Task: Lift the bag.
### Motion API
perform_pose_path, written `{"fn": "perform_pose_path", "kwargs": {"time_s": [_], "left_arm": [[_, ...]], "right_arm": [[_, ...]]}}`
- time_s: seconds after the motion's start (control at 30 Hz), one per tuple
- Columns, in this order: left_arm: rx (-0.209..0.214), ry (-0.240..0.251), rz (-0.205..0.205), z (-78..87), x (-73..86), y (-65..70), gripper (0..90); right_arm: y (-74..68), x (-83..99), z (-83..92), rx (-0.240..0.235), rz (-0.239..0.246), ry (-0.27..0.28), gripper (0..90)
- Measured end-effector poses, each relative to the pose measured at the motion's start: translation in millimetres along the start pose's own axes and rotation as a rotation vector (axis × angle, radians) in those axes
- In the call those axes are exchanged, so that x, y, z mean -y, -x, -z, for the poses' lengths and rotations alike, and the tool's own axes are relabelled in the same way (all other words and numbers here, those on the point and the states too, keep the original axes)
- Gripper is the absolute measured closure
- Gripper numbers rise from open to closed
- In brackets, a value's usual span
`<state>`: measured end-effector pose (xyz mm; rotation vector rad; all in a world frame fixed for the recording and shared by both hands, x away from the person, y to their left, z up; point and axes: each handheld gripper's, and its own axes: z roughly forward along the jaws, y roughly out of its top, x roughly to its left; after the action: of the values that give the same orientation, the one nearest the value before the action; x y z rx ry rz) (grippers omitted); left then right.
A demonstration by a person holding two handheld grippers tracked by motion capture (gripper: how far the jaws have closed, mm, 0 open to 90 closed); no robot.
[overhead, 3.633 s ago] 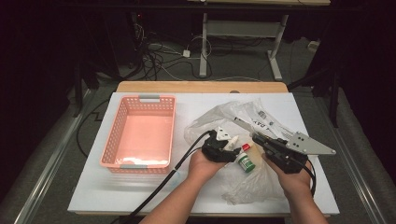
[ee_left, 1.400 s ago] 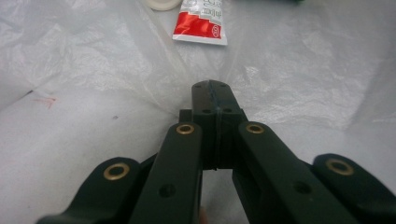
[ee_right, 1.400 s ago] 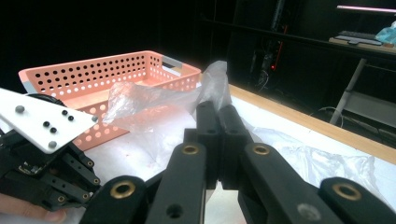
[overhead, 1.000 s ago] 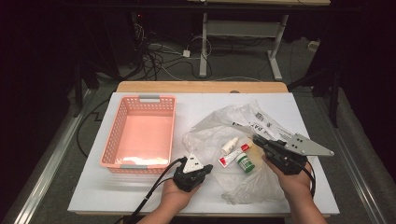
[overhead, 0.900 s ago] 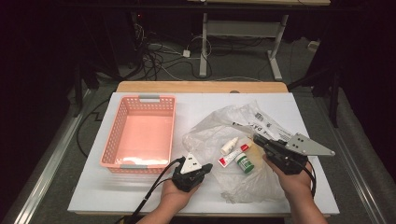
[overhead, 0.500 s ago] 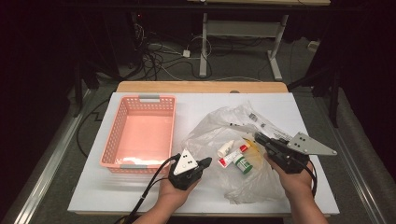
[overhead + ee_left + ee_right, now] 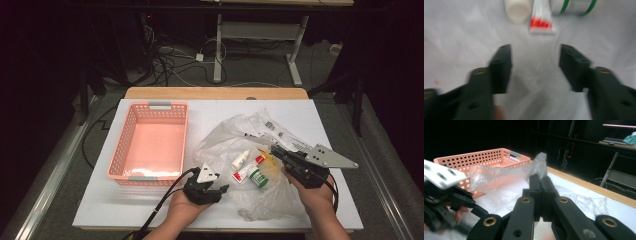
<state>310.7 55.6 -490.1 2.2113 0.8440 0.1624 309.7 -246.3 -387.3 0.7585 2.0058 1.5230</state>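
Note:
A clear plastic bag (image 7: 223, 141) lies crumpled on the white table (image 7: 130, 210). Inside it are a small white bottle (image 7: 240, 159), a red and white tube (image 7: 247, 170) and a green and white jar (image 7: 259, 178). My right gripper (image 7: 274, 149) is shut on the bag's upper film (image 7: 499, 173) and holds it lifted; its jaws (image 7: 540, 178) meet on the plastic. My left gripper (image 7: 219, 190) sits at the bag's near left edge, and its jaws have just been opening. They stand open (image 7: 535, 53) with nothing between them, pointing at the bottle (image 7: 517, 10), tube (image 7: 541, 21) and jar (image 7: 572, 5).
An empty pink basket (image 7: 131, 175) stands at the table's left, seen beyond the bag as a pink basket (image 7: 481, 157) from the right gripper. The wooden table edge (image 7: 215, 93) runs along the back, with cables and a desk frame on the floor behind.
The left gripper has turned toward the items in the bag and its jaws have opened. The right gripper, still holding the bag film, has shifted slightly left.

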Motion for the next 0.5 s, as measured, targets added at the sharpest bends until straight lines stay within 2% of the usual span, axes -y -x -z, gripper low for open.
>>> {"fn": "perform_pose_path", "kwargs": {"time_s": [0.07, 0.1, 0.17, 0.23, 0.27, 0.33, 0.5], "left_arm": [[-0.052, -0.012, -0.021, -1.0, 0.5, 4.8, 39.9], [-0.057, -0.012, -0.034, -1.1, 0.8, 7.3, 41.7], [-0.052, -0.008, -0.044, -0.6, 2.3, 10.6, 56.2], [-0.047, -0.009, -0.077, -0.8, 3.0, 14.6, 70.4], [-0.036, -0.01, -0.071, -0.7, 3.1, 14.6, 75.3], [-0.015, -0.008, -0.053, -0.5, 3.2, 11.3, 86.8], [-0.007, 0.002, -0.057, 1.3, 4.1, 9.9, 88.5]], "right_arm": [[-0.9, 0.1, -0.7, 0.0, 0.004, -0.002, 89.7], [-1.5, 0.5, -0.9, -0.001, 0.002, -0.007, 89.7], [-2.2, 1.3, -1.7, -0.002, 0.004, -0.008, 89.7], [-3.3, 1.4, -1.8, -0.002, 0.001, -0.012, 89.7], [-2.8, 1.3, -2.0, -0.003, 0.012, -0.008, 89.7], [-2.8, 1.1, -1.1, 0.003, 0.003, -0.011, 89.7], [-2.1, -0.1, 1.2, 0.01, 0.003, -0.005, 89.7]]}}
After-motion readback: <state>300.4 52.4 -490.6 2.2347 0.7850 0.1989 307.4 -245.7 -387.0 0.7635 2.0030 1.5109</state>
